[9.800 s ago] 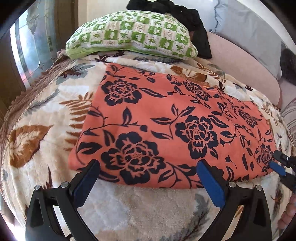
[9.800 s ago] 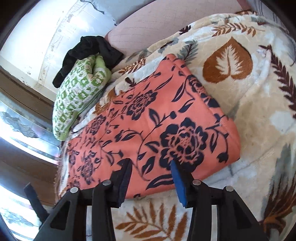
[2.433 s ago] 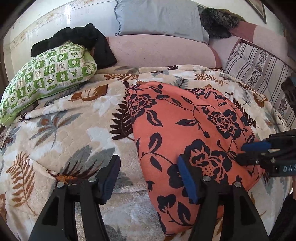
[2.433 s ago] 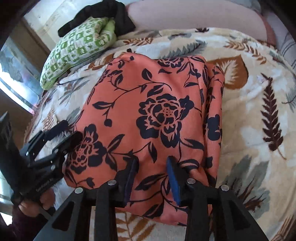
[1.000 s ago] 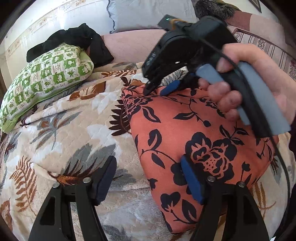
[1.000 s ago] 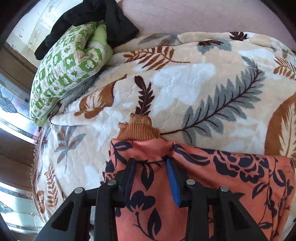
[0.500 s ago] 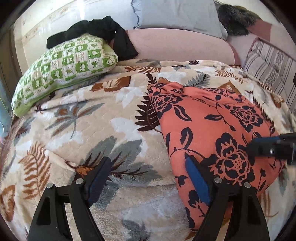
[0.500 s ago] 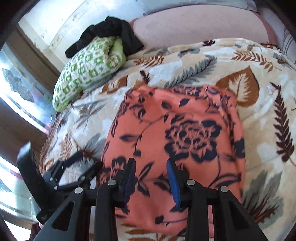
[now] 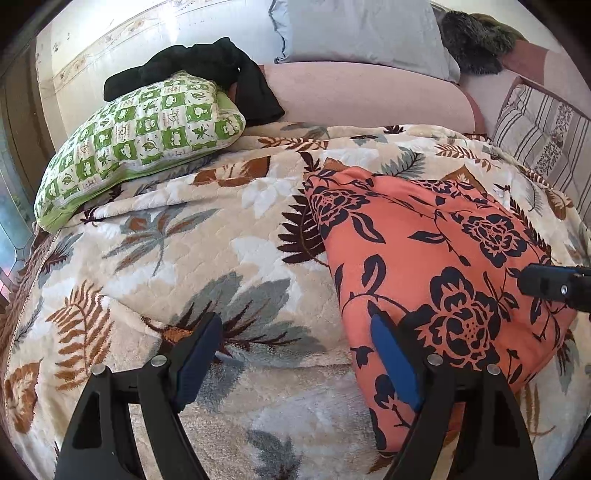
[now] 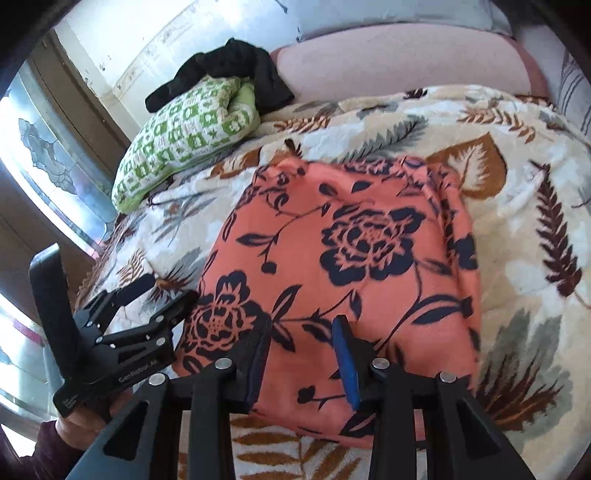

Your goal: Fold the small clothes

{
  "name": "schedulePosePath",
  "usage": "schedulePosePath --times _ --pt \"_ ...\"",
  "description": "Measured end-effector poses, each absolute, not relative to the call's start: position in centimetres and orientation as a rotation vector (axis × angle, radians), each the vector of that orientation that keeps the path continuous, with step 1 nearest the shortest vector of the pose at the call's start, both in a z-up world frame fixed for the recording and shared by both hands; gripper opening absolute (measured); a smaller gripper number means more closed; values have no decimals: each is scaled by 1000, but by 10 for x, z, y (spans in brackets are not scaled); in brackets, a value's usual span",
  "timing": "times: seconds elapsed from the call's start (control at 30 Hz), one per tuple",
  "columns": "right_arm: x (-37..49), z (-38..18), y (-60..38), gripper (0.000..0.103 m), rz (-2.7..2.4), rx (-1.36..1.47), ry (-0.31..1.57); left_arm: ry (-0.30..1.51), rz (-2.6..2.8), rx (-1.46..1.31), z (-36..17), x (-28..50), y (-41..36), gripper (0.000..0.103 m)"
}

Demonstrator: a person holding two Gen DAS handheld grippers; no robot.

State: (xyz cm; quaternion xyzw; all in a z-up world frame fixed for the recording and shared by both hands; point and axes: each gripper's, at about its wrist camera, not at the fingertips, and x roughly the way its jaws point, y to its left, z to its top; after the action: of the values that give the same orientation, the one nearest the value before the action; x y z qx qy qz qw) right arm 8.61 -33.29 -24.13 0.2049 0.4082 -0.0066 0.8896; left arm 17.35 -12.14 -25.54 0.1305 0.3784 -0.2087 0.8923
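Note:
A folded orange garment with dark flowers lies flat on the leaf-print blanket. My left gripper stands open just left of the garment's near corner. Its right finger overlaps the cloth's edge, and only blanket shows between the pads. In the right wrist view the same gripper sits beside the garment's left edge. My right gripper hovers over the near edge, jaws a narrow gap apart, with flat cloth showing between them and nothing pinched. Its tip enters the left wrist view from the right.
A green checked pillow with a black garment on it lies at the back left. Behind are a pink bolster and a grey pillow; a striped cushion is at the right. A window is on the left.
My right gripper has drawn back from the garment's far collar edge to its near edge. The hand that reached across the left wrist view is gone. The left jaws have widened slightly.

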Motion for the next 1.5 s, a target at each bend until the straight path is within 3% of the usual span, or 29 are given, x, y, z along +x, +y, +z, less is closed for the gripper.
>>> schedulePosePath --times 0.17,0.4,0.7,0.87,1.5 --pt "99 -263 -350 39 -67 527 915 787 -432 281 -259 175 -125 83" --pt "109 -262 -342 39 -85 462 926 793 -434 273 -260 176 -124 83" --pt "96 -243 -353 38 -95 508 801 794 -427 267 -261 176 -123 84" --pt "108 -261 -356 39 -118 521 892 799 -420 256 -263 178 -122 88" --pt "107 -262 -356 39 -95 513 886 799 -394 233 -266 180 -119 97"
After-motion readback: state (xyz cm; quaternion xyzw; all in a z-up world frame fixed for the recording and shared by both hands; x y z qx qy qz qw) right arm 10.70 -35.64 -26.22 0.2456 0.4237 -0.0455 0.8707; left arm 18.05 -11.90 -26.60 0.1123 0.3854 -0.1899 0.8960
